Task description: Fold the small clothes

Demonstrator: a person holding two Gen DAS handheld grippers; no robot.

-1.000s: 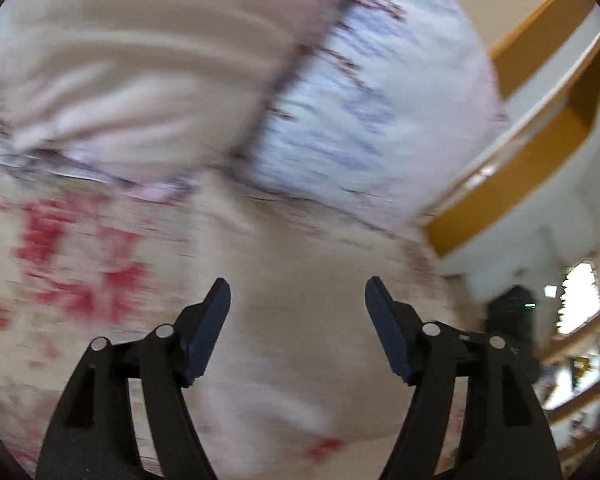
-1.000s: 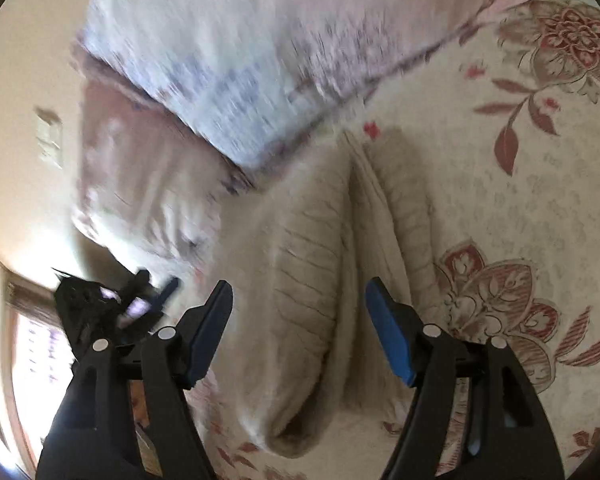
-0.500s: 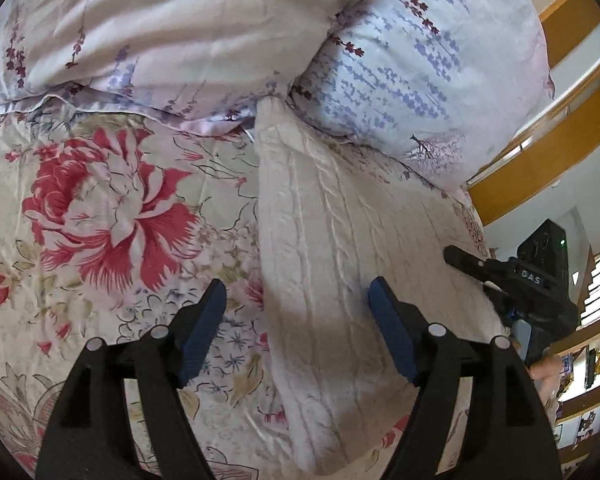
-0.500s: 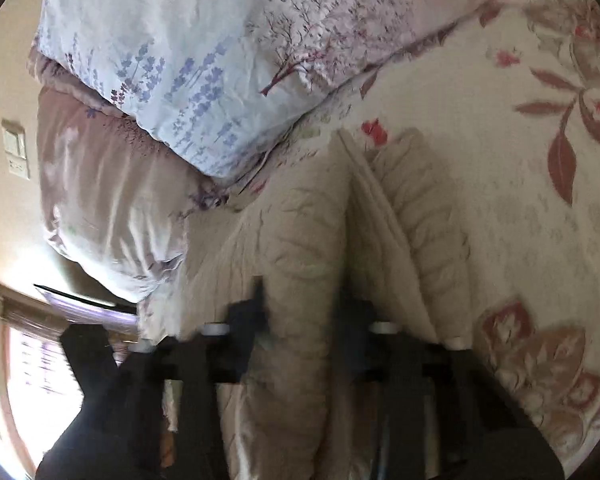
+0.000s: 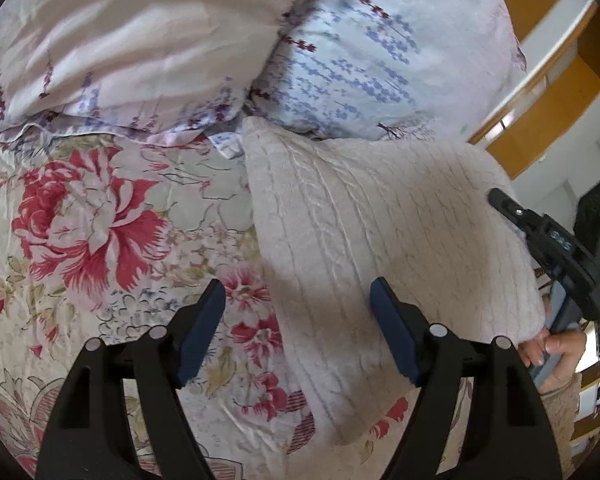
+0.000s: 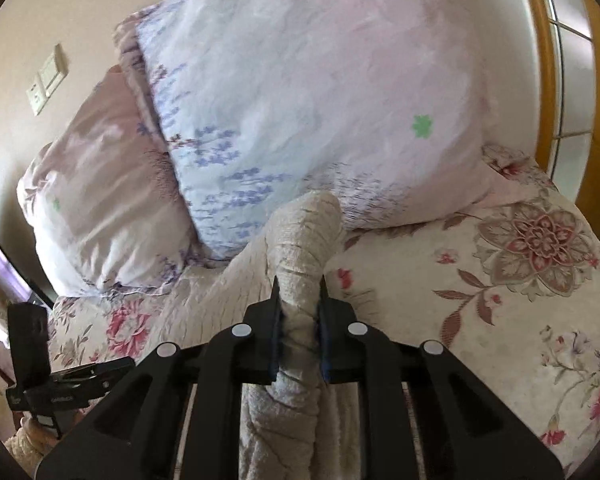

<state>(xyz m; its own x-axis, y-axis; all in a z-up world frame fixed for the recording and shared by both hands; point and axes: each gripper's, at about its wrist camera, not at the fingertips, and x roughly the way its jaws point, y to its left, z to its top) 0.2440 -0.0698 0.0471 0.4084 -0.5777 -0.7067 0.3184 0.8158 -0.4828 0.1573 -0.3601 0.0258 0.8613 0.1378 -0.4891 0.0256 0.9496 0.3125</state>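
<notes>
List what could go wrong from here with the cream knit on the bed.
1. The right hand-held gripper is closing on only a bunched ridge of the cream knit; lifting could let the thick fabric slip out or drag the fold askew.
2. The left hand-held gripper is open, one finger over the floral bedspread; closing here might pinch bedspread along with the knit's edge.
3. The knit abuts the blue-flowered pillow, which could snag it.

Both grippers, the left gripper [image 5: 296, 328] and right gripper [image 6: 299, 316], have black linkage arms, round silver rivets and dark blue pads; the person's cuff [image 5: 562, 404] is fuzzy beige knit.
</notes>
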